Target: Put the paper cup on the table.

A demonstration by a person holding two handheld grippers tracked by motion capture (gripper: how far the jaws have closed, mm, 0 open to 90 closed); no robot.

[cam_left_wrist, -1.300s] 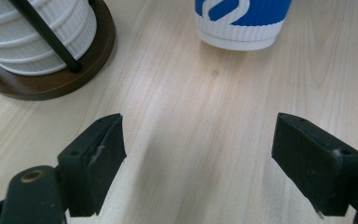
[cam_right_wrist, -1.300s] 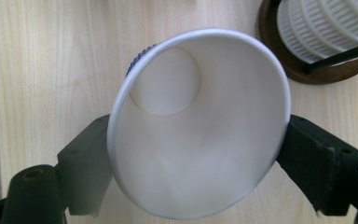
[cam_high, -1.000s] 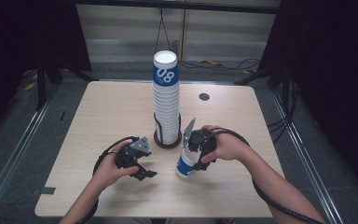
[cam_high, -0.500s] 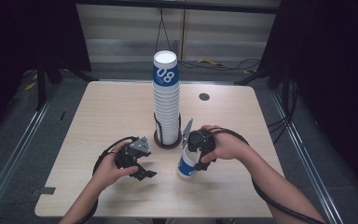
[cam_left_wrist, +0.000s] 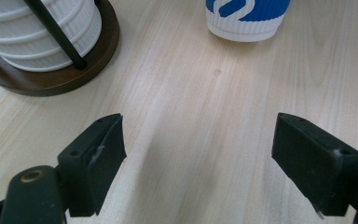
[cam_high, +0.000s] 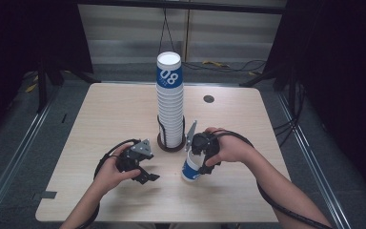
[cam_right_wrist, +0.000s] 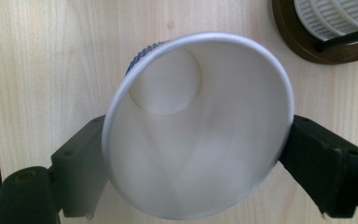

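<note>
Here we find the right gripper (cam_high: 196,168) clamped on a paper cup (cam_high: 190,169) near the cup stack (cam_high: 170,102); the left gripper (cam_high: 145,174) stands wide open, empty.

Cup stack (cam_high: 170,100) on wooden table (cam_high: 109,119)

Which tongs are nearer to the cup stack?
Right. The right tongs, shut on a single cup, sit just right of the stack; the left tongs, open, lie farther off, below and left of it.
</note>
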